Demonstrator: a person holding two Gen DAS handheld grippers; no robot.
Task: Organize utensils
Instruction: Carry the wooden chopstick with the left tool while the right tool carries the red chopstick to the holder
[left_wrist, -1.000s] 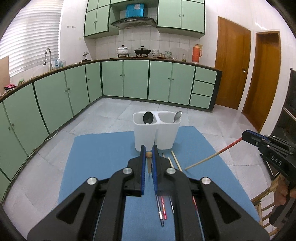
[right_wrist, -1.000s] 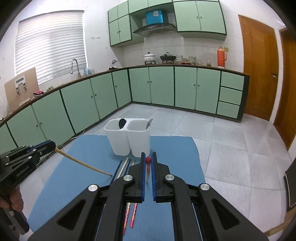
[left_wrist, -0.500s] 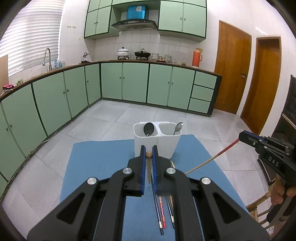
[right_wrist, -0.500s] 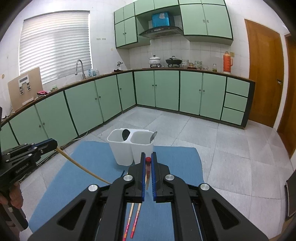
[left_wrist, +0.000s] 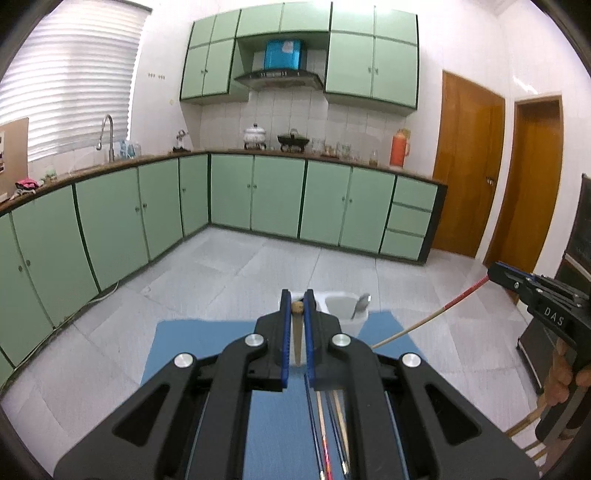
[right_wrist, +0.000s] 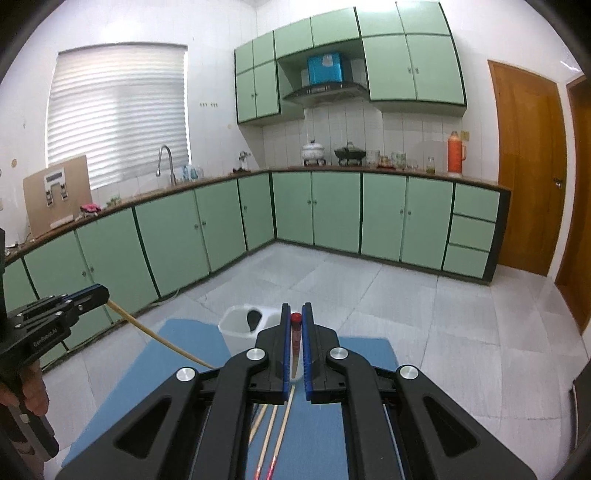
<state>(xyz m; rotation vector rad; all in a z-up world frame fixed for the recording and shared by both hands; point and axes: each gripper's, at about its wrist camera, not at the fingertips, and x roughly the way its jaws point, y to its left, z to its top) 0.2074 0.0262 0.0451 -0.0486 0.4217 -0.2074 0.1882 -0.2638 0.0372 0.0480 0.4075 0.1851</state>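
In the left wrist view my left gripper (left_wrist: 297, 297) is shut on a plain wooden chopstick (left_wrist: 297, 339), lifted above the blue mat (left_wrist: 184, 350). Just behind its fingers stands the white two-compartment holder (left_wrist: 345, 319), a metal spoon (left_wrist: 360, 304) leaning in its right compartment. My right gripper (right_wrist: 296, 309) is shut on a red-tipped chopstick (right_wrist: 295, 332). The holder (right_wrist: 236, 326) sits partly hidden behind it, a dark spoon (right_wrist: 253, 317) in one compartment. Each view also shows the other gripper off to the side, right gripper (left_wrist: 496, 272) and left gripper (right_wrist: 98, 293).
Several loose chopsticks (left_wrist: 328, 424) lie on the mat under the grippers, also seen as chopsticks (right_wrist: 275, 435) in the right wrist view. Green cabinets (left_wrist: 277, 199) line the far walls across a grey tiled floor. A hand (left_wrist: 561, 380) and a chair edge show at the right.
Both grippers have risen with their chopsticks still clamped. The holder and mat have dropped lower in both views, and the holder is now partly hidden behind the fingers.
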